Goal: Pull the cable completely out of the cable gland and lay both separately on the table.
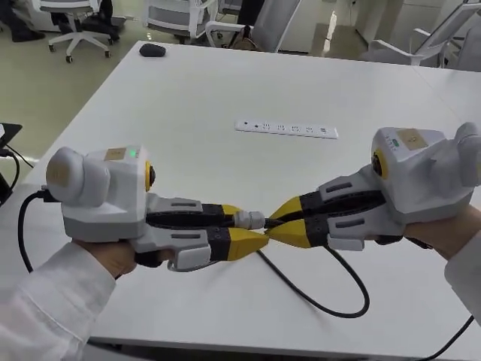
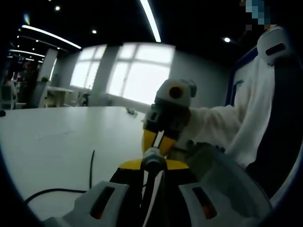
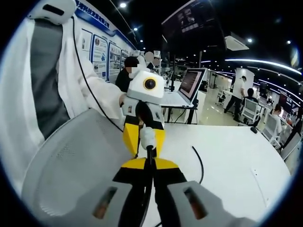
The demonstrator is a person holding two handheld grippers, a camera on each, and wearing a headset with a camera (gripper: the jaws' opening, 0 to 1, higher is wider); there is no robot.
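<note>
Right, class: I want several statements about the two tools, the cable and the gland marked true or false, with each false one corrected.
1. The left tool grips the cable gland. True.
2. The cable is fully out of the gland, and both lie apart on the table. False: the cable runs into the gland, which is held above the table between the tools.
3. A white power strip lies on the table beyond the tools. True.
4. The right tool is wide open and holds nothing. False: it is shut on the black cable just beside the gland.
</note>
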